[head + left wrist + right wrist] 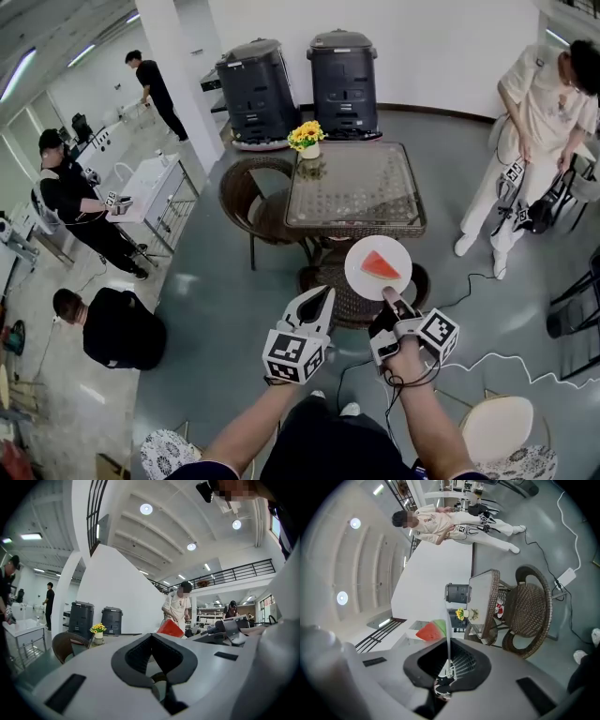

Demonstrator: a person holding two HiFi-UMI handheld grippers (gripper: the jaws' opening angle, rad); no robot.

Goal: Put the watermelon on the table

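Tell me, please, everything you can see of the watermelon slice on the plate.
The watermelon slice is a red wedge with green rind along one side. It lies flat on a round white plate, touching only that. The right tongs pinch the plate's near rim, holding it in the air, short of the glass-topped table.

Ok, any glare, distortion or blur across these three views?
Head view: fisheye bends the back wall, the glass table shows sheen, the watermelon is sharp. Left gripper view: ceiling lamps bloom. Right gripper view: rolled sideways, dark vignetted corners, plate edge-on.
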